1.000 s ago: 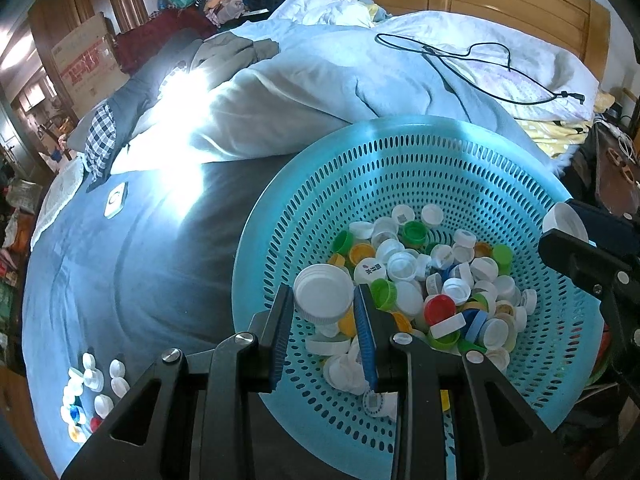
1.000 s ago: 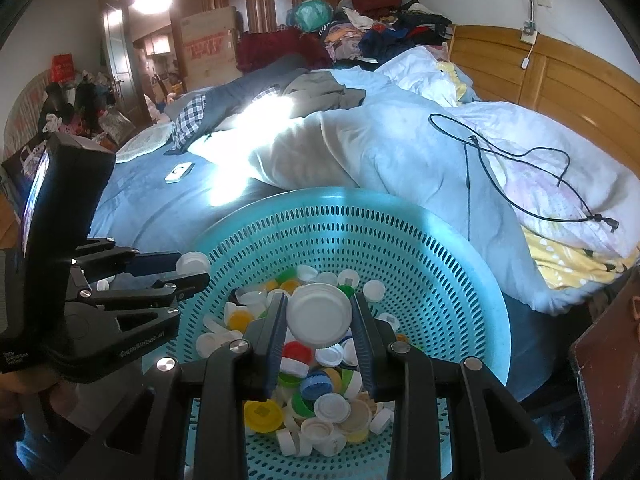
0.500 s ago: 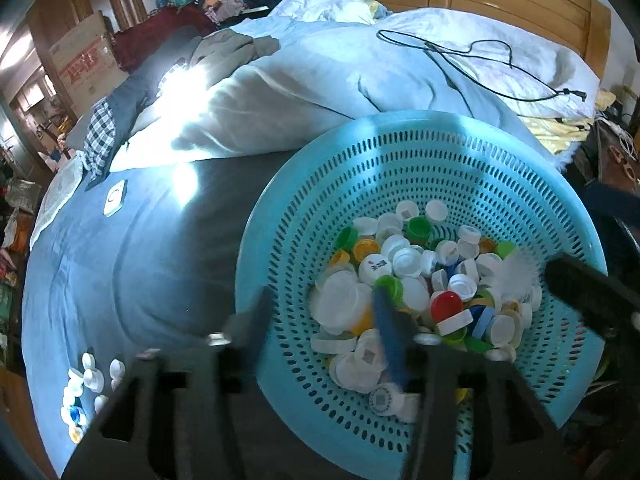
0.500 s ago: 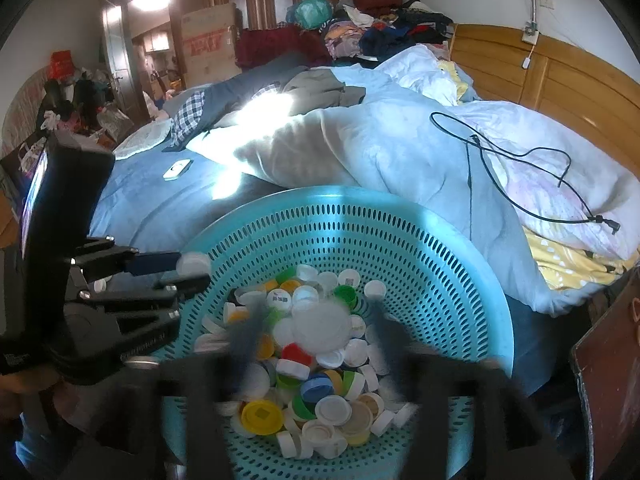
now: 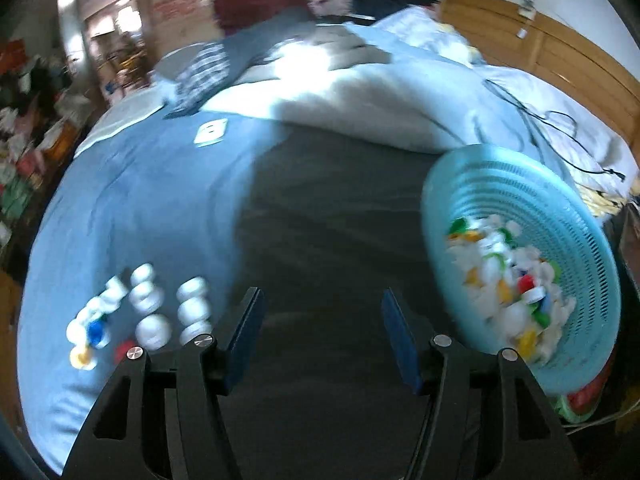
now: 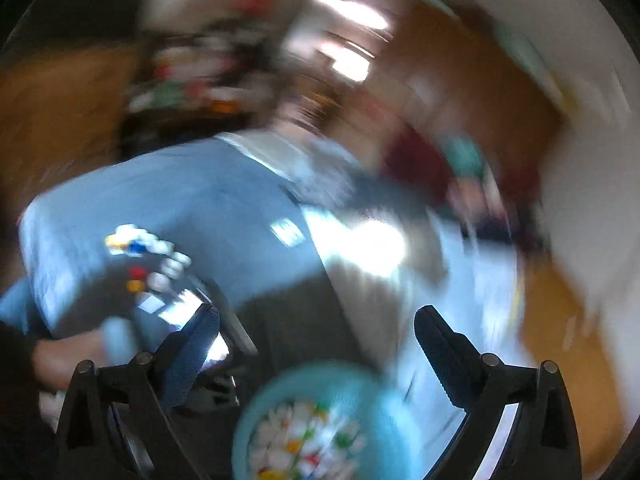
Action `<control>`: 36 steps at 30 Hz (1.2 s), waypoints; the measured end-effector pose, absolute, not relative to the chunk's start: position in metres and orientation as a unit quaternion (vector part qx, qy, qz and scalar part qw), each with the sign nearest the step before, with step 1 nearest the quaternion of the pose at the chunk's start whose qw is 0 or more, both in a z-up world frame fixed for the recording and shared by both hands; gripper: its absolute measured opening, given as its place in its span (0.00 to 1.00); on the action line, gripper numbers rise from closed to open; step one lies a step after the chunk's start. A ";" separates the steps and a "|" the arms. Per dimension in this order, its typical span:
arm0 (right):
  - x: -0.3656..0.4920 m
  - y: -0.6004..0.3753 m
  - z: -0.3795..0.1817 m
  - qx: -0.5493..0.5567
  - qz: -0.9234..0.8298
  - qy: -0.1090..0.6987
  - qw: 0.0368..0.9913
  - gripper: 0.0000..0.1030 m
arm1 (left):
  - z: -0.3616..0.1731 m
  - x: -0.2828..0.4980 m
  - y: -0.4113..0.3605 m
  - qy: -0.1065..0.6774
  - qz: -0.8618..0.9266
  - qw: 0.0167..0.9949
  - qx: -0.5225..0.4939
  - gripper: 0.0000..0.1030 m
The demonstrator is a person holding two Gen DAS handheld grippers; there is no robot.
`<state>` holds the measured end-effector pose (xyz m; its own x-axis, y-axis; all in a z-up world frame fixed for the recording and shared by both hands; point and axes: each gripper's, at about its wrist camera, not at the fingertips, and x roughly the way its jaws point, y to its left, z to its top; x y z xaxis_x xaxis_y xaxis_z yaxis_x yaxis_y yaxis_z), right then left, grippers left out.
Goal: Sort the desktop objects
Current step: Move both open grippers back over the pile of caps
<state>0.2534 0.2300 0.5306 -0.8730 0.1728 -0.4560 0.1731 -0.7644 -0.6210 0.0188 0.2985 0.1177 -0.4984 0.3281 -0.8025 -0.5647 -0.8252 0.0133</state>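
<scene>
Both tongs wide and empty, left tongs (image 5: 322,334), right tongs (image 6: 316,354); blurred carton (image 5: 182,2) print unreadable.

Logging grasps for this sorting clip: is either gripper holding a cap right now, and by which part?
Nothing is held. The left gripper and right gripper both stand open with empty gaps; the bottle caps lie in the teal basket.
</scene>
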 end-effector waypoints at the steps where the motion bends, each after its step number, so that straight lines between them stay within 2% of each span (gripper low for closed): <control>1: 0.259 0.199 0.544 0.224 -0.899 0.377 0.013 0.98 | 0.116 0.018 0.283 0.136 0.857 0.252 -0.428 0.53; 4: 0.298 0.093 0.578 0.113 -0.867 0.481 0.069 0.99 | 0.112 0.016 0.245 0.110 0.860 0.233 -0.440 0.53; 8: 0.350 0.001 0.589 0.004 -0.822 0.557 0.117 1.00 | 0.107 0.017 0.207 0.085 0.864 0.215 -0.448 0.53; 14: 0.392 -0.067 0.579 -0.068 -0.790 0.582 0.178 1.00 | 0.098 0.017 0.161 0.052 0.866 0.203 -0.453 0.53; 20: 0.390 -0.096 0.564 -0.065 -0.783 0.590 0.189 1.00 | 0.082 0.011 0.126 0.021 0.866 0.191 -0.462 0.53; 32: 0.338 -0.090 0.470 0.101 -0.642 0.742 0.165 1.00 | 0.069 0.006 0.093 -0.027 0.867 0.204 -0.453 0.53; 36: 0.329 -0.088 0.458 0.115 -0.636 0.737 0.199 1.00 | 0.061 -0.002 0.078 -0.028 0.871 0.194 -0.450 0.53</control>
<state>0.3294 -0.0875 0.4578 -0.8949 -0.0836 -0.4383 0.4214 0.1645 -0.8918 -0.0024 0.0780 0.0605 -0.5203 0.3623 -0.7733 -0.3127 -0.9235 -0.2222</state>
